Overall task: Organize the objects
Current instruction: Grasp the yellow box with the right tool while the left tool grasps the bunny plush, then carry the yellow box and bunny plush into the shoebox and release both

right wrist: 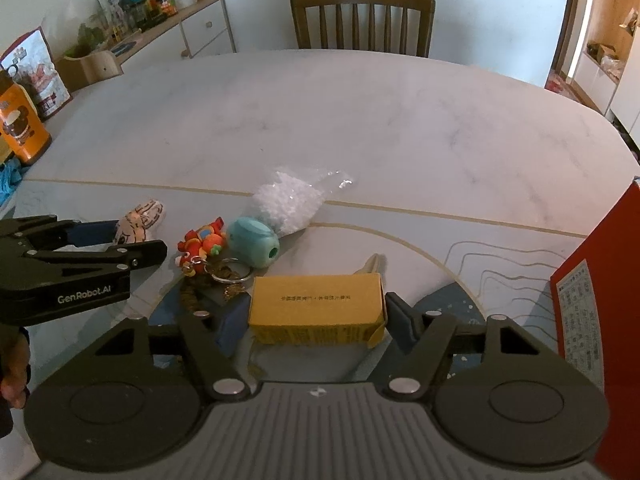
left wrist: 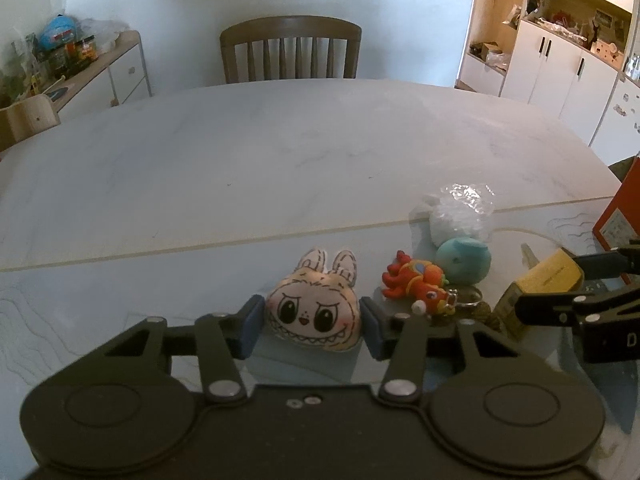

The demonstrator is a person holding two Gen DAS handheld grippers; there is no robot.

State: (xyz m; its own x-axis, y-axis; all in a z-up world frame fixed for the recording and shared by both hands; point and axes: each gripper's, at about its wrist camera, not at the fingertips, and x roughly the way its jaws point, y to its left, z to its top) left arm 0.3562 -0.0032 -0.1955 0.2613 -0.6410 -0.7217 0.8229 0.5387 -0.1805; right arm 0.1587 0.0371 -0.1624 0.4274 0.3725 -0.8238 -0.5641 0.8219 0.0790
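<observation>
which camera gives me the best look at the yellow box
The right wrist view. There the yellow box sits centred between the right gripper fingers, its whole top face and printed line visible. In the left wrist view the box is at the right edge, partly hidden behind the right gripper's black fingers.

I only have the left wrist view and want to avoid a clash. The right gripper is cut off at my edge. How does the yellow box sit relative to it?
Observer: The yellow box lies crosswise between the fingers of the right gripper, one pad at each end. I cannot tell whether they press it.
Operator: Anything at the table's left that I miss?
Observer: Yes, an orange bottle stands at the left edge, with a printed bag behind it.
Operator: And the teal toy's far side?
Observer: The teal toy has a dark hole facing the right gripper.
</observation>
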